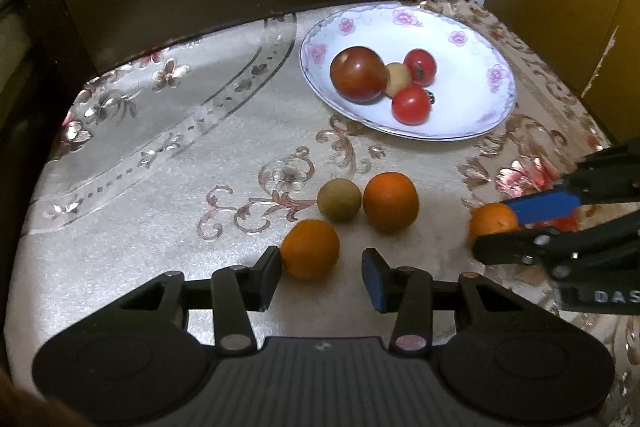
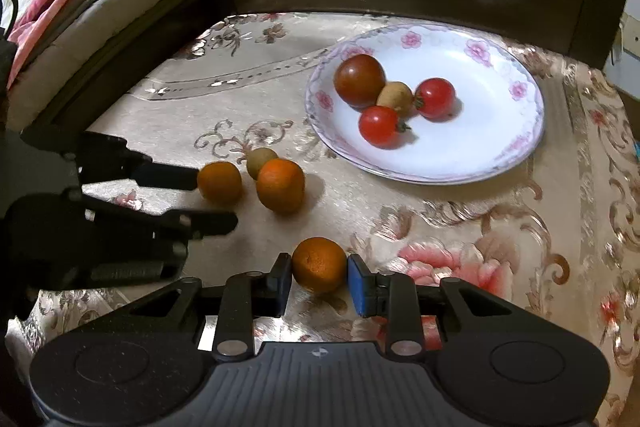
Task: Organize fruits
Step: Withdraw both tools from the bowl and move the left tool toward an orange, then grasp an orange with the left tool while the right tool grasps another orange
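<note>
Step in hand: while four fruits sat on the plate (image 2: 516,143) already, the right gripper (image 2: 319,285) was taking up a small orange (image 2: 319,264) from the surface (image 2: 460,227), so that orange's carry to the plate looked like the move to get right.
Right jaws: clenched on the small orange, both pads touching its sides; it lay well short of the plate, on the near side.
Left jaws: the left gripper (image 1: 322,277) stood released around a second orange (image 1: 310,249); the left pad touched its skin, the right pad stood clear, so nothing was held there.
Loose fruit: a larger orange (image 1: 391,201) and a greenish-brown fruit (image 1: 339,200) lay touching each other, between the plate and the left gripper.
Plate contents: a dark tomato (image 2: 359,80), two red tomatoes (image 2: 379,126) and a pale brown fruit bunched toward the plate's left half; its right half was bare.
Doing it well: a straight lift before any sideways travel would have suited, since round fruit rolls; setting down on the plate's bare right half would have avoided knocking the bunch.
Risk: the pads gripped the orange near its middle, which seemed secure, but squeezing harder might have bruised it.
</note>
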Motion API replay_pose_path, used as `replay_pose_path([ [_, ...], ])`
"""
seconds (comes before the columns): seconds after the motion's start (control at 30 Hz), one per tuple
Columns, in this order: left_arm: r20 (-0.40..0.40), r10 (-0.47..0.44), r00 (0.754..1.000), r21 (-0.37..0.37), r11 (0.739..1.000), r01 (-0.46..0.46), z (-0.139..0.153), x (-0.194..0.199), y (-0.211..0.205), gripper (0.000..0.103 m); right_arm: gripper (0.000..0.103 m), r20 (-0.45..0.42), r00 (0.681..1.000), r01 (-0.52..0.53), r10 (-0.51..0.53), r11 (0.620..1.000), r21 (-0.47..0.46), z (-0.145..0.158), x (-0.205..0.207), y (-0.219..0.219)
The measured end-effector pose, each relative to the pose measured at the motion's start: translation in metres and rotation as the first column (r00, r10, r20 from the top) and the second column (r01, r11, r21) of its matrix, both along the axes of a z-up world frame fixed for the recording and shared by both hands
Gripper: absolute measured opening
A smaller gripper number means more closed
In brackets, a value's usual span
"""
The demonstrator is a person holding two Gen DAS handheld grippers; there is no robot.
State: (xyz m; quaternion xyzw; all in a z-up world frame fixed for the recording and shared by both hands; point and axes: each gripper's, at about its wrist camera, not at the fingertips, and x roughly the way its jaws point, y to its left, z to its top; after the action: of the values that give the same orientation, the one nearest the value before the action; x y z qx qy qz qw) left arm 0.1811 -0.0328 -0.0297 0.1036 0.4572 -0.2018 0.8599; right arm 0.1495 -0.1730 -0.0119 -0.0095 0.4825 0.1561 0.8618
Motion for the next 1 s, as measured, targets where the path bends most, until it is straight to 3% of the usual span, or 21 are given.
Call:
replay_pose_path([
  [0.13,0.009,-0.011,1.000,0.011,1.000,0.011,0.000,0.002,-0.005,0.051,0.025,-0.003,1.000,0.010,-0.009,1.000,0.004,0.000,0.000,-0.004],
  [0.3,0.007,-0.022,1.000,0.022,1.000,0.022,0.001,-0.004,-0.008,0.040,0.025,-0.007,1.000,0.015,-0.015,1.000,0.002,0.001,-0.001,-0.007],
  [0.87,-0.026,-0.096,0.995,0.026,0.995,0.097,0.002,-0.033,-0.001,0.040,0.025,-0.005,0.999,-0.050,0.050,0.997,-0.067,0.003,-0.010,0.006],
  [1.0,-0.037,-0.107,0.994,0.028,0.994,0.108,0.002,-0.033,-0.001,0.045,0.026,-0.003,0.998,-0.060,0.060,0.995,-0.077,0.002,-0.009,0.007],
])
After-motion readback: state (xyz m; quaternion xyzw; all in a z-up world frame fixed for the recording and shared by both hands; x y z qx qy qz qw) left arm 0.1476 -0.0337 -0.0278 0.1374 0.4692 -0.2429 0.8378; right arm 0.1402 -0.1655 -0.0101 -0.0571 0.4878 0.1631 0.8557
